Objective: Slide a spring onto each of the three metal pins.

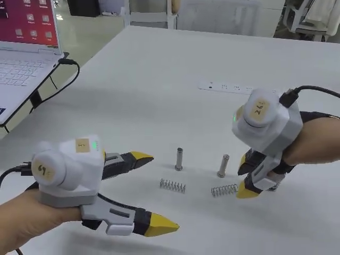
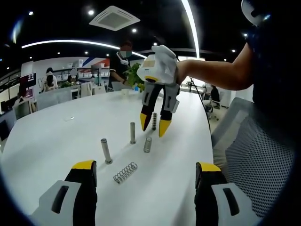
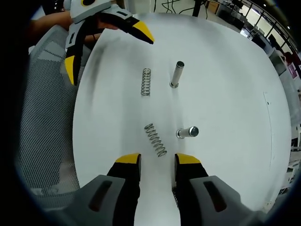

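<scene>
The left spring [image 1: 172, 185] and right spring [image 1: 224, 189] lie flat on the surface [image 1: 159, 79], just near of the upright left pin [image 1: 179, 159] and right pin [image 1: 223, 166]. They look light, thin-coiled and apt to roll or squash, so a gentle pinch at mid-length suits. The left gripper [image 1: 152, 192] is spread wide and empty. The right gripper [image 1: 245, 175], jaws narrowly apart, hovers beside the right spring. A third pin may stand hidden behind it.

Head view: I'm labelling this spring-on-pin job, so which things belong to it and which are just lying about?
Job: metal pin; second pin; spring; second spring.
Lying about: laptop; power strip.
</scene>
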Tool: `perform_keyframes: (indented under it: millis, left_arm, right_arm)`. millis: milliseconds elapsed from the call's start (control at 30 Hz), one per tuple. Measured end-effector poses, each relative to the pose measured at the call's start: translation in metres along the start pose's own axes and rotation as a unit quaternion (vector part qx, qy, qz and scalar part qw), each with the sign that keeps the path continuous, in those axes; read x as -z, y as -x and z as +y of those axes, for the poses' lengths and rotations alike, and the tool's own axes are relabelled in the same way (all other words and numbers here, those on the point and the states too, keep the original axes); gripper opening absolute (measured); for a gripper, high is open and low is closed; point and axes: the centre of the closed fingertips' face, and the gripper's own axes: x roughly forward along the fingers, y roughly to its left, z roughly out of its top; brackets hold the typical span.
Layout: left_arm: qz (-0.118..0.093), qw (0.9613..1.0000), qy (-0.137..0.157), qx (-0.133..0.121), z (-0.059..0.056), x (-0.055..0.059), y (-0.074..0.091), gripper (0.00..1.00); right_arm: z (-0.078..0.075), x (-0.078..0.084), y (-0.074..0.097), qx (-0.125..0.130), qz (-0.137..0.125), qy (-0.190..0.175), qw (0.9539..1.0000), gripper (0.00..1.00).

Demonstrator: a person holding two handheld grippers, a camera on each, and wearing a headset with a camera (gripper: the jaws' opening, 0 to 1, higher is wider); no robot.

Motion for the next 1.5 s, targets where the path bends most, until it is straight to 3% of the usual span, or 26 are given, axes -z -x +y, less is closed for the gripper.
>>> perform_keyframes:
  millis: [500, 1500]
  left_arm:
    - [0.002, 1.0, 0.002, 0.0, 0.0, 0.002, 0.0, 0.81]
    - [0.004, 1.0, 0.005, 0.0, -0.001, 0.003, 0.001, 0.78]
  right_arm:
    - [-0.001, 0.002, -0.019, -0.011, 0.011, 0.019, 0.9997, 0.21]
    - [0.007, 0.008, -0.025, -0.016, 0.036, 0.05, 0.998, 0.1]
